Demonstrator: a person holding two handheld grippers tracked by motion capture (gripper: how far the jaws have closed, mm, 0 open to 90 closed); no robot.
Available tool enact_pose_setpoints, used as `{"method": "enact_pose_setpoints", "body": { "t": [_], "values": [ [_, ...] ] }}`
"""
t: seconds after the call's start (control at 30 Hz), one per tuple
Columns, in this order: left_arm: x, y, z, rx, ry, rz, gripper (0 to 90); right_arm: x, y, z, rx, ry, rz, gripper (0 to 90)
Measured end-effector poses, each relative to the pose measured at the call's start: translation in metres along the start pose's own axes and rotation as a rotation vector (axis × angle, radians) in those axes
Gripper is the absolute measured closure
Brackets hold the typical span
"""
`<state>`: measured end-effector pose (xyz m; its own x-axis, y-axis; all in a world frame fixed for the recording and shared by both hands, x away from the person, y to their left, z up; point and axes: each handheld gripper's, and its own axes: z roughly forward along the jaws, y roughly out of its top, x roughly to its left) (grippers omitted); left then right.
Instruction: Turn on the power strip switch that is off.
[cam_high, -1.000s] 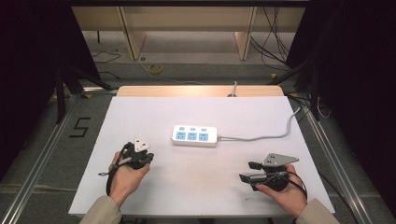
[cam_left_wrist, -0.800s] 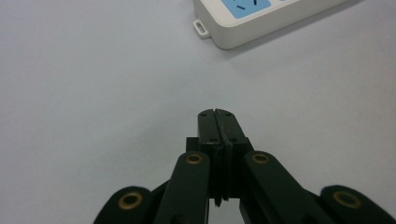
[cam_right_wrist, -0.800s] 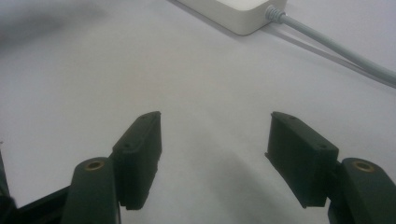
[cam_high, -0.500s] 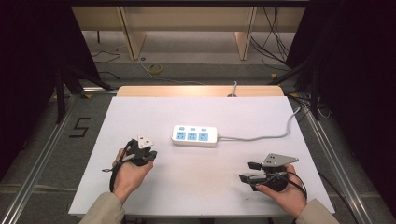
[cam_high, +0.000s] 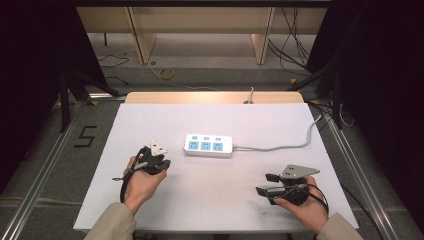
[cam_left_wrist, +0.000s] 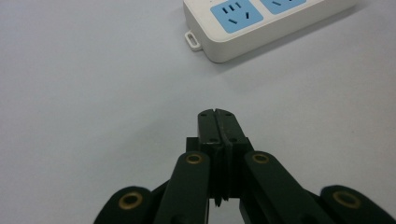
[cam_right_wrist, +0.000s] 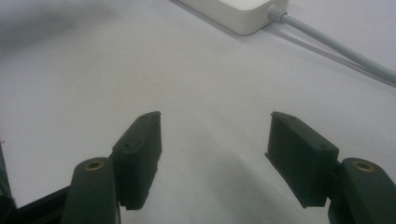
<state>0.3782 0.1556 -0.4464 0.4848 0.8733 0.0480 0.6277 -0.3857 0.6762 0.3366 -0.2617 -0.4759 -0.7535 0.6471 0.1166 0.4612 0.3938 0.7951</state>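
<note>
A white power strip (cam_high: 209, 145) with three blue sockets lies mid-table, its grey cable (cam_high: 280, 146) running off to the right. Its left end (cam_left_wrist: 243, 28) sits just ahead of my left gripper (cam_left_wrist: 218, 115), whose jaws are pressed together with nothing between them. In the high view the left gripper (cam_high: 161, 161) is held low at the table's left. My right gripper (cam_high: 266, 184) rests near the front right, pointing left, jaws spread wide and empty; in the right gripper view its fingertips (cam_right_wrist: 144, 126) frame bare table, with the strip's cable end (cam_right_wrist: 243, 14) beyond.
The white table (cam_high: 215, 205) stands on a grey floor. Metal rails (cam_high: 45, 165) run along both sides. Wooden furniture legs (cam_high: 142, 40) and loose cables (cam_high: 295, 45) lie beyond the far edge. A "5" marking (cam_high: 85, 136) is on the floor at left.
The left hand has shifted slightly toward the power strip. The right hand has barely moved.
</note>
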Motion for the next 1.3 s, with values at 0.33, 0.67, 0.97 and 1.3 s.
{"method": "enact_pose_setpoints", "body": {
  "t": [0.33,0.67,0.97,1.3],
  "values": [
    [-0.003,0.006,0.003,0.005,-0.012,0.011,89.9,0.0,0.0,0.0,-0.002,0.001,-0.002,36.0],
    [-0.004,0.012,0.005,0.007,-0.021,0.015,89.9,0.001,0.0,0.0,-0.003,0.003,-0.001,36.0],
    [-0.004,0.017,0.007,0.007,-0.023,0.016,89.9,0.001,0.0,0.0,-0.002,0.003,-0.001,36.0],
    [-0.003,0.02,0.01,0.016,-0.028,0.018,89.9,0.001,0.0,0.001,-0.003,0.005,-0.002,36.0]
  ]
}}
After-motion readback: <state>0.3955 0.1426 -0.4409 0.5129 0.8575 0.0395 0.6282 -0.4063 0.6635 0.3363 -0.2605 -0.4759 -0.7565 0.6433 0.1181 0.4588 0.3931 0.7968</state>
